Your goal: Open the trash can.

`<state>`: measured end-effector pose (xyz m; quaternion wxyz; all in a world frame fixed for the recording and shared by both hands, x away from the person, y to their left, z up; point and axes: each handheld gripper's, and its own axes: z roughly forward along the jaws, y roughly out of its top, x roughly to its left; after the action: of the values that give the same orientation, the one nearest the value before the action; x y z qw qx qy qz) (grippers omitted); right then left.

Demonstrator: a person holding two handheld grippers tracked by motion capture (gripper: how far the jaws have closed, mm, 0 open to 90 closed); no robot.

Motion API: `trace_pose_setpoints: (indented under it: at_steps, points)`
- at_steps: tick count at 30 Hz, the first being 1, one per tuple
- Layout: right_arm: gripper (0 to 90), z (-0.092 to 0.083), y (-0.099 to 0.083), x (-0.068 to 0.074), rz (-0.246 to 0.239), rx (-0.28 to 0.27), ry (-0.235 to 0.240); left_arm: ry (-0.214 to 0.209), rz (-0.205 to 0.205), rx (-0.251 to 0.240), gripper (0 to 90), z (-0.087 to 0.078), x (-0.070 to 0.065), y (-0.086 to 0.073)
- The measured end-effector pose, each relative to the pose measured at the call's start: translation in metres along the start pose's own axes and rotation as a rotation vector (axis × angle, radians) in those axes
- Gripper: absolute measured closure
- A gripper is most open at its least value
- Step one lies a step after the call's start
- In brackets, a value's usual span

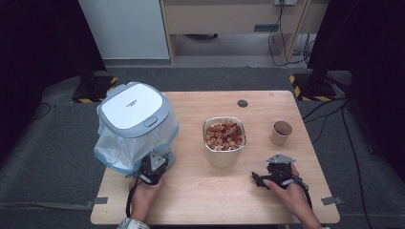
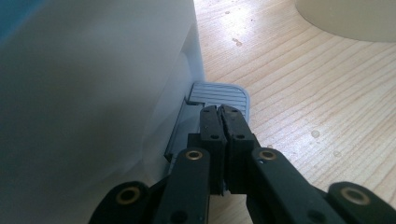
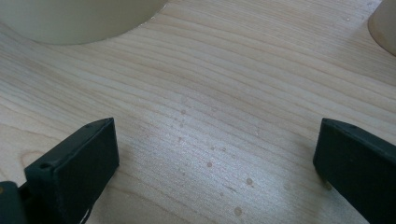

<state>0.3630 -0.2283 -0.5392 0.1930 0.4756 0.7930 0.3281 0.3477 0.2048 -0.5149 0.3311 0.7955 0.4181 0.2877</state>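
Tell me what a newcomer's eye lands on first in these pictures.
First, the white pedal bin with its plastic liner, bulky at the table's left edge. The left gripper, jaws shut, sits at the bin's grey foot pedal. Next comes the metal container of reddish and tan pieces at the middle, with a small paper cup to its right; the right gripper rests open on bare wood.

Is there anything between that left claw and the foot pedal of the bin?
Nothing visible does. The left gripper has its jaws shut, with the tips right at the grey ribbed pedal at the foot of the bin. Only bare table lies beside it, and the bin's plastic liner hangs off to the side.
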Motion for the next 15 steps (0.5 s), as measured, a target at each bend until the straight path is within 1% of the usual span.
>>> trace_pose_setpoints:
  at_steps: [1,4,5,8,11,14,15]
  points:
    - [0.6,0.0000,0.0000,-0.0001,-0.001,0.000,0.000,0.015,0.009,0.004,87.7,0.0006,-0.0026,0.0003]
    - [0.6,0.0000,0.0000,-0.0001,-0.001,0.000,0.000,0.012,0.000,0.006,88.8,0.0013,-0.0020,0.0000]
    - [0.6,0.0000,0.0000,-0.0001,-0.001,0.000,0.000,-0.001,-0.021,0.005,88.9,0.0017,-0.0001,-0.0012]
    - [0.6,0.0000,0.0000,-0.0001,-0.001,0.001,0.000,-0.001,-0.020,0.006,89.0,0.0027,-0.0003,-0.0018]
    - [0.6,0.0000,0.0002,0.0000,0.001,0.001,-0.001,-0.009,-0.039,0.012,89.0,0.0056,-0.0001,-0.0046]
    - [0.6,0.0003,0.0003,0.0001,0.002,0.000,-0.003,-0.019,-0.043,0.018,89.0,0.0077,0.0004,-0.0057]
    - [0.6,0.0001,0.0005,0.0003,0.006,0.003,-0.004,-0.027,-0.063,0.018,89.0,0.0082,0.0018,-0.0063]
